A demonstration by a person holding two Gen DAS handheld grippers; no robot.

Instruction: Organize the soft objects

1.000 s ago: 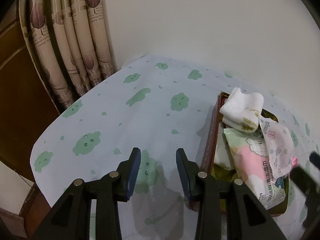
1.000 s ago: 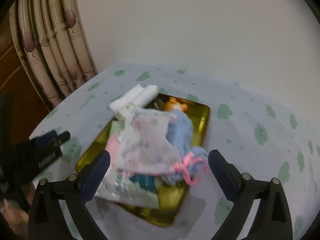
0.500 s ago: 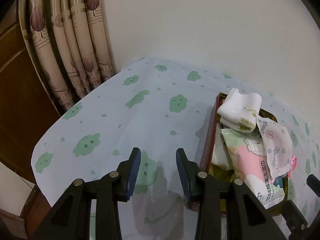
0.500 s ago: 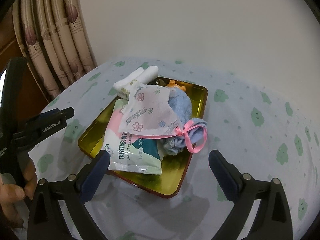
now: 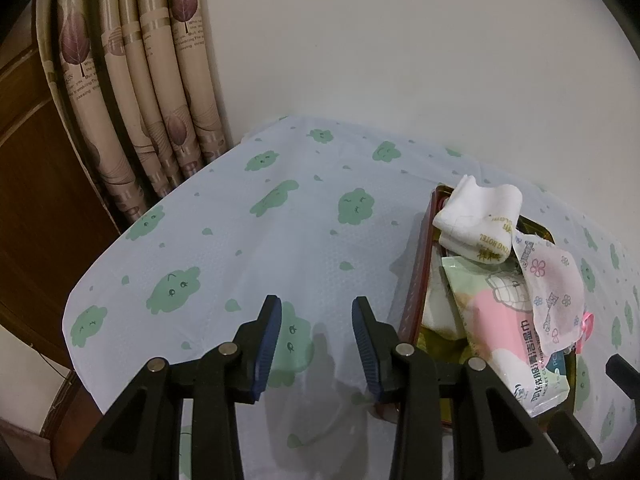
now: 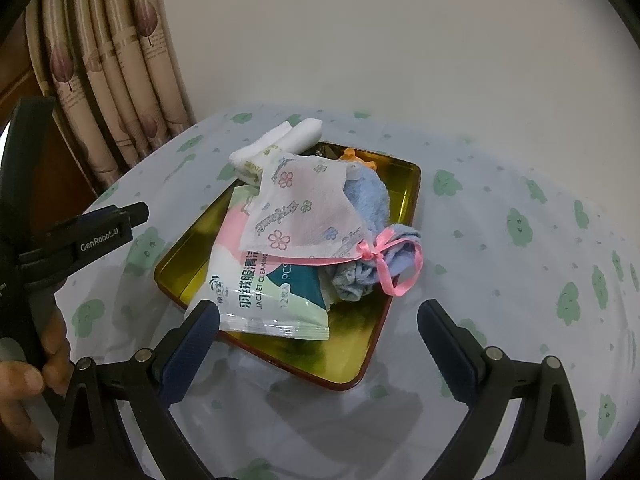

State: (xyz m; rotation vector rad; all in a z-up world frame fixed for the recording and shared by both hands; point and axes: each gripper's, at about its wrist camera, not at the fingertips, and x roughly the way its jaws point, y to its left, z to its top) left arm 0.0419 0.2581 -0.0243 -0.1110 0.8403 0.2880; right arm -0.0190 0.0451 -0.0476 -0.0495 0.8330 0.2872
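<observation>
A gold tray [image 6: 352, 364] on the cloud-print tablecloth holds a heap of soft things: a wet-wipes pack [image 6: 260, 284], a floral tissue sheet [image 6: 304, 208], a blue towel [image 6: 372, 204] tied with a pink ribbon [image 6: 390, 254], and a folded white towel [image 6: 280, 144]. My right gripper [image 6: 318, 344] hovers wide open over the tray's near edge, holding nothing. My left gripper [image 5: 316, 344] stands open and empty above bare cloth, left of the tray [image 5: 416, 292]. The left view shows the white towel [image 5: 476, 220] and wipes pack [image 5: 508, 320] too.
A small orange item [image 6: 352, 155] peeks out behind the blue towel. Patterned curtains [image 5: 132, 92] hang at the back left beside a wooden panel. A white wall backs the table. A person's hand [image 6: 24, 376] grips the left gripper's handle.
The right gripper has drawn back a little from the tray, and its view has gone from blurred to sharp. In the left view its finger slid toward the lower right corner. The left gripper stayed still.
</observation>
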